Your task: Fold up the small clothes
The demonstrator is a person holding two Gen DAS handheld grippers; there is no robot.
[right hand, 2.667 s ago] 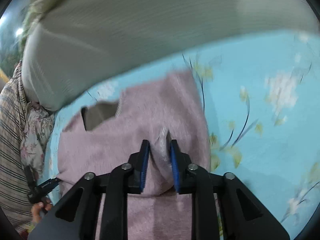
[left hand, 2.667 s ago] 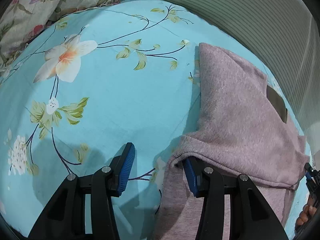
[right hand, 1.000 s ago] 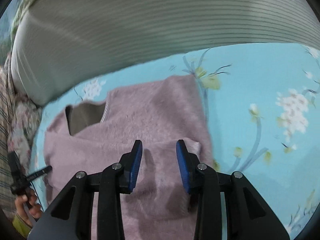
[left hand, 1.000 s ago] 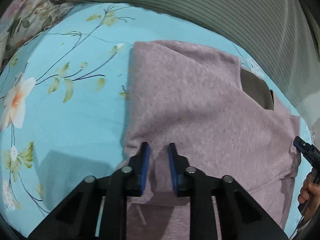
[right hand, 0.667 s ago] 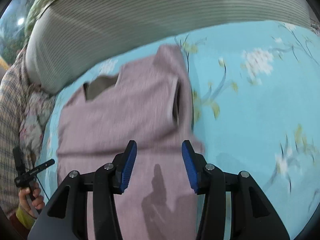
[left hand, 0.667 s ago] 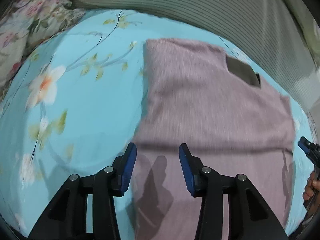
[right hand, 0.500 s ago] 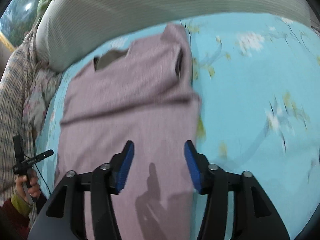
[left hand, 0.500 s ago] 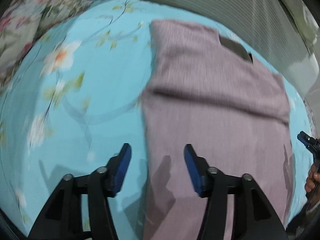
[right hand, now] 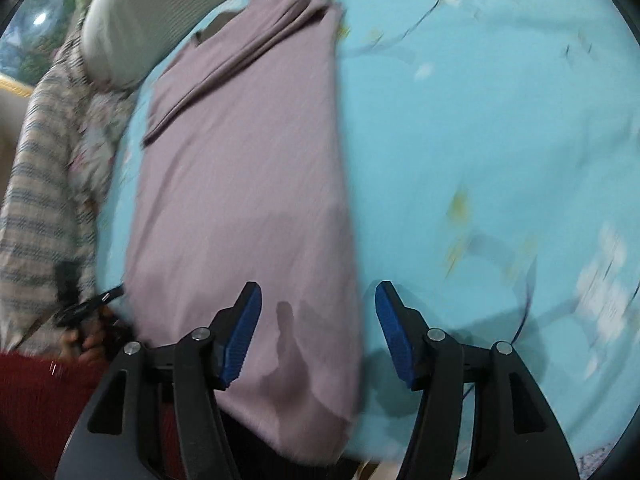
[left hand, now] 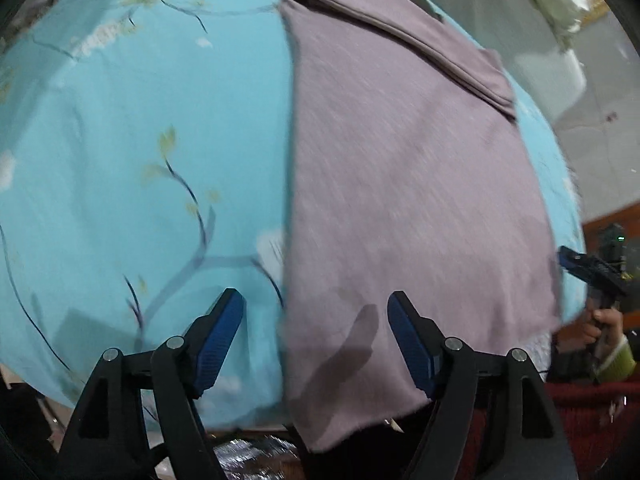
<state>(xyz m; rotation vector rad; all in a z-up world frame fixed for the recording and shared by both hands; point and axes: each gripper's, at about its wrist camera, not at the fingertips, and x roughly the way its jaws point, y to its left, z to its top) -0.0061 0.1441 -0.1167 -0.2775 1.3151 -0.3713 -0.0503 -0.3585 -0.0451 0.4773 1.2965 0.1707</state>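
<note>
We have the garment (left hand: 400, 168) lying long and flat on the sheet (left hand: 120, 140), its far end toward the pillow (right hand: 160, 12) and its near end hanging a little past the bed edge below us. Across the far end a band of fabric is already turned down over the body, its hem running slantwise, so we judge that the first fold is made. The long sides look straight, though blur hides small creases.

Our left gripper (left hand: 314, 338) hovers above the near left edge of the cloth, jaws spread wide with nothing between them. Our right gripper (right hand: 318, 330) hovers above the near right edge, likewise released and empty. Neither pad touches the fabric as far as we can tell.

What remains, in our judgement, is most of the job: we need to take the two near corners, bring the lower end up over the folded top, and perhaps halve it again into a compact packet. The overhanging hem gives us an easy place to pinch.
</note>
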